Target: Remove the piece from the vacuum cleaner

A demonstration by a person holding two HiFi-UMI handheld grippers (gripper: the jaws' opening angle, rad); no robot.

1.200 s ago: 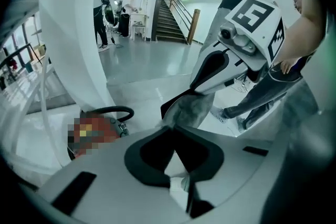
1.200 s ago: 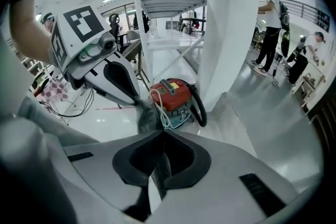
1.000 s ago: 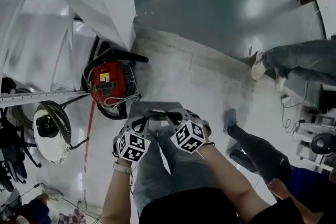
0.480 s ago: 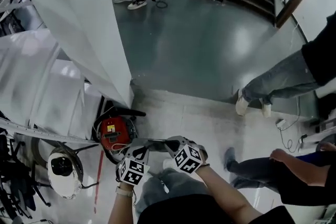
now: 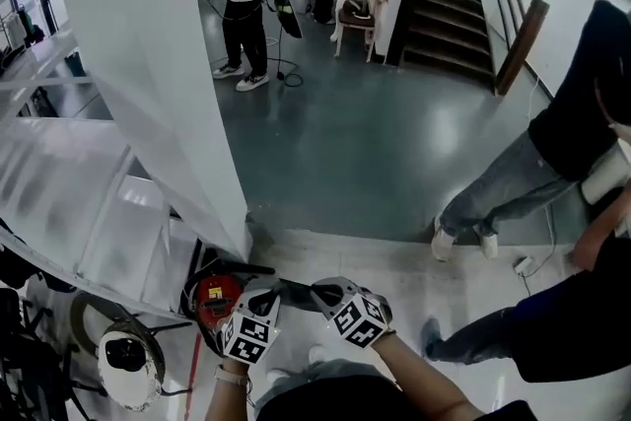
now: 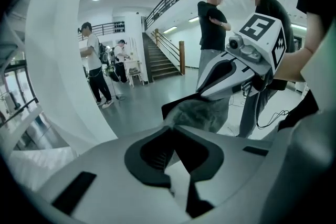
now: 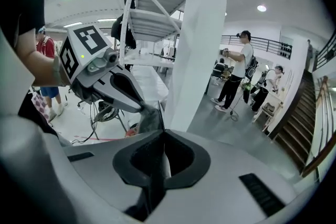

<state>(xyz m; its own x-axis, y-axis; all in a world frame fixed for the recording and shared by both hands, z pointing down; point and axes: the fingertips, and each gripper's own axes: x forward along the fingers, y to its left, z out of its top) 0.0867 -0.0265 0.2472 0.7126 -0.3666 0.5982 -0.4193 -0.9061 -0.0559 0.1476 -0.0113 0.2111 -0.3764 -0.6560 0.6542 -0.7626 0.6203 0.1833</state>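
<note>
1. Your left claw (image 6: pixel 169 132) and right claw (image 7: pixel 160 132) both pinch the grey piece (image 6: pixel 202 114), up in the air.
2. The vacuum (image 5: pixel 215 296) sits on the floor below.
3. The piece looks soft and light; hold its edges gently.

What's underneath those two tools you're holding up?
A red vacuum cleaner on the pale floor. The left tool, right tool and the grey piece they grip hide part of it.

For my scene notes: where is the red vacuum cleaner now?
In the head view the red vacuum cleaner sits on the floor at lower left, at the white column's foot, showing just left of the left gripper.
</note>
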